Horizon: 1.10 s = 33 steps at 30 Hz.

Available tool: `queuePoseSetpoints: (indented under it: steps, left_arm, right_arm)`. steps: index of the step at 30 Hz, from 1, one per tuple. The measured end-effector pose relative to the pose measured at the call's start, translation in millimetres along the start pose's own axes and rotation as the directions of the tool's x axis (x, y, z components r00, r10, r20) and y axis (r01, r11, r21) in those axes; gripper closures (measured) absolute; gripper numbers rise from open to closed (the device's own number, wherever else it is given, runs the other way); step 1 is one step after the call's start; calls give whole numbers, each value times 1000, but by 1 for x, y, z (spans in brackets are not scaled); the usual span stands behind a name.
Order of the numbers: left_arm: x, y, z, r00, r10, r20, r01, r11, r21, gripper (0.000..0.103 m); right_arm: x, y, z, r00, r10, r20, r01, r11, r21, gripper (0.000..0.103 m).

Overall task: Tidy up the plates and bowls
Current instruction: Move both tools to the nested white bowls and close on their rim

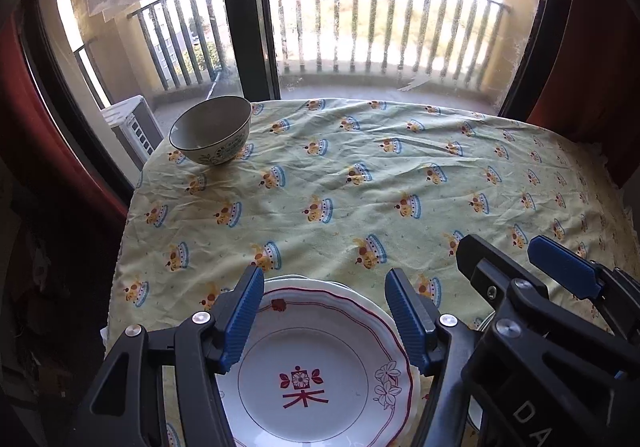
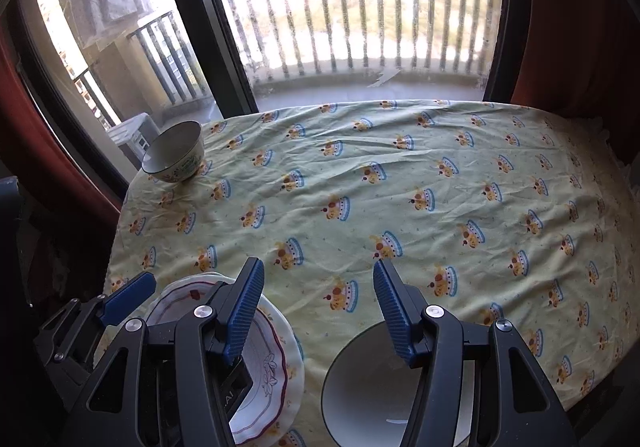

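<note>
Nearest the left wrist camera, the left gripper (image 1: 324, 317) hangs over a stack of plates (image 1: 316, 375) at the near edge of the table; its blue-padded fingers (image 1: 242, 317) stand wide apart, one to either side of the top plate, and hold nothing. The top plate is white with a wavy red line round its rim, a red flower motif at its centre and a flower outline on its right side; the rim of at least one further plate shows beneath it. Just to the right, the right gripper (image 2: 319, 311) is poised above a white bowl (image 2: 360, 387) with a dark rim, which stands on the cloth beside the plates. Its fingers (image 2: 394, 315) are likewise spread wide and grasp nothing; whether the right-hand finger touches the bowl's rim cannot be told from these views. The right wrist view shows the plates (image 2: 276, 363) to the left of that bowl, close to it but apart. The tablecloth (image 1: 360, 183) is pale yellow-green, creased, and printed with repeated fruit-basket figures. At the far left corner of the table stands a second bowl (image 1: 211, 129), upright, pale inside with a dark rim and green patterning on its outer wall, well apart from the plates. Beyond the table is a dark-framed window (image 1: 246, 11), and past it a balcony railing (image 1: 392, 19) in bright daylight.
</note>
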<state>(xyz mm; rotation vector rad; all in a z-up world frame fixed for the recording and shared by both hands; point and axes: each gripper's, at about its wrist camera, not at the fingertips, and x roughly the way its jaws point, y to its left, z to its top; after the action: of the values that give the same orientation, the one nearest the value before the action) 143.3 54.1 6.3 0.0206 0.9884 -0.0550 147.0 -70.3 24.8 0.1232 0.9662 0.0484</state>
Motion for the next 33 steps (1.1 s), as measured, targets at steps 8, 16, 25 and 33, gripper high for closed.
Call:
queuePoseSetpoints:
  steps: [8, 16, 25, 33]
  left_arm:
    - [16, 42, 29, 1000, -12, 25, 12, 1000, 14, 38]
    - [40, 80, 59, 999, -14, 30, 15, 1000, -17, 30]
    - [72, 119, 93, 999, 20, 37, -20, 1000, -22, 25]
    - [108, 152, 119, 999, 34, 28, -33, 999, -38, 20]
  right_arm:
    - [21, 42, 27, 1000, -9, 13, 8, 1000, 11, 42]
    - [47, 81, 58, 999, -29, 23, 30, 1000, -9, 42]
    - [88, 121, 92, 999, -28, 17, 29, 999, -37, 34]
    - [127, 149, 118, 1000, -19, 15, 20, 999, -37, 18]
